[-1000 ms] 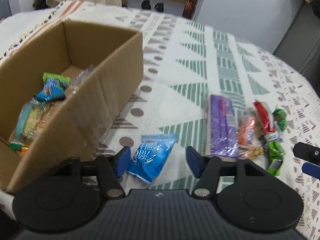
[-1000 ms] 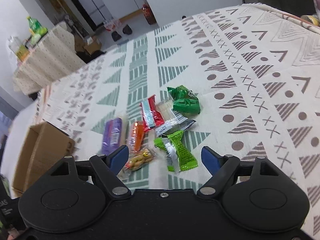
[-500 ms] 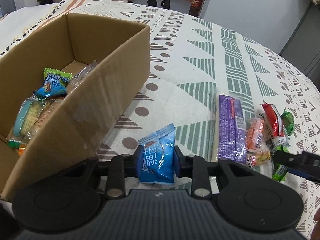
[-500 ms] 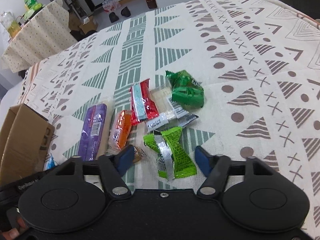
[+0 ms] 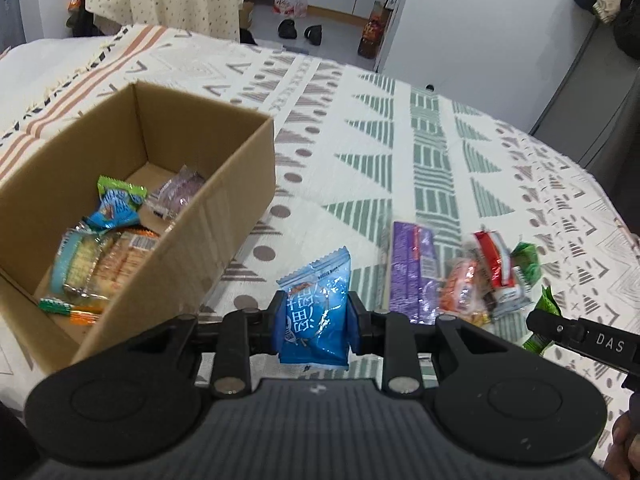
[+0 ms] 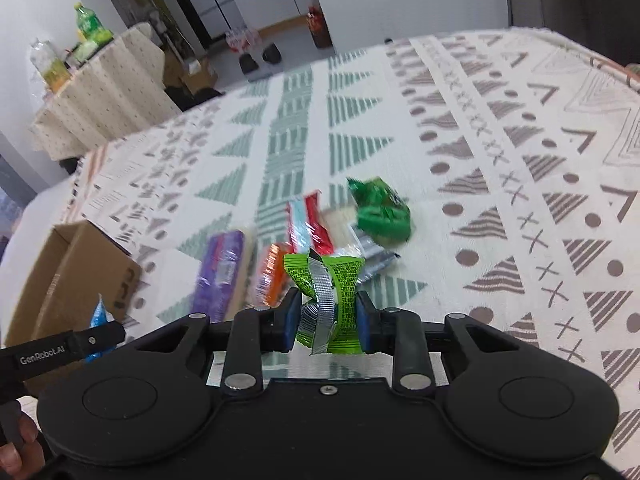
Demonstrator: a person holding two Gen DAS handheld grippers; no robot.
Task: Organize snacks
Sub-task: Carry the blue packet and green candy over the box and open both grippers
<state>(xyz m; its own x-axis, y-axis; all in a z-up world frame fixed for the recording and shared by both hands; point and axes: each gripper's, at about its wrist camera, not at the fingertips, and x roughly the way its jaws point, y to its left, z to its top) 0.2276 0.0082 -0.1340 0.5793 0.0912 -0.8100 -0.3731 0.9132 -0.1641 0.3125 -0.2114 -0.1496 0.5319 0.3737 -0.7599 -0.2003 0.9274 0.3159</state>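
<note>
Blue packet [image 5: 316,308] sits pinched in the left gripper [image 5: 315,320] beside the cardboard box [image 5: 224,216]; only that view shows snacks inside. Right gripper [image 6: 327,316] is clamped on a lime packet [image 6: 326,300] above the pile [image 6: 320,228].

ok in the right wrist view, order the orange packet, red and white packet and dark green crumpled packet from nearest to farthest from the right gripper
1. Orange packet, just left of the right gripper.
2. Red and white packet, behind it.
3. Dark green crumpled packet, farthest, to the right.
</note>
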